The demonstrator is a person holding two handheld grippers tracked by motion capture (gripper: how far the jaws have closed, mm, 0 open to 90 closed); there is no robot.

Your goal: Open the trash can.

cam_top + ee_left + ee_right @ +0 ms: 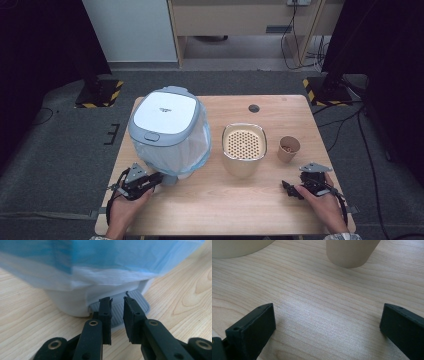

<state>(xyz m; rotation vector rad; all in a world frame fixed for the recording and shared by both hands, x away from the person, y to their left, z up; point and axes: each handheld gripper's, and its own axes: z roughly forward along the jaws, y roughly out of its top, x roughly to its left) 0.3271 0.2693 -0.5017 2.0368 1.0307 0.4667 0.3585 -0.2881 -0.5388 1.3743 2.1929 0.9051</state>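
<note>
A white pedal bin (164,112) lined with a blue bag stands at the table's left. Its grey foot pedal (142,305) sticks out at the base toward me. My left gripper (157,180) points at that pedal; in the left gripper view its tips (117,300) hover just over the ribbed pedal with a narrow gap and nothing between them. A paper cup (288,148) stands to the right of a beige bowl with a perforated insert (243,150). My right gripper (286,187) rests near the front right, jaws wide apart (328,307) over bare wood, the cup (349,252) ahead of it.
The wooden table (225,200) has a round cable hole (254,108) at the back. The bowl's edge (237,247) shows at the upper left of the right gripper view. Bare wood lies between the two hands along the front edge.
</note>
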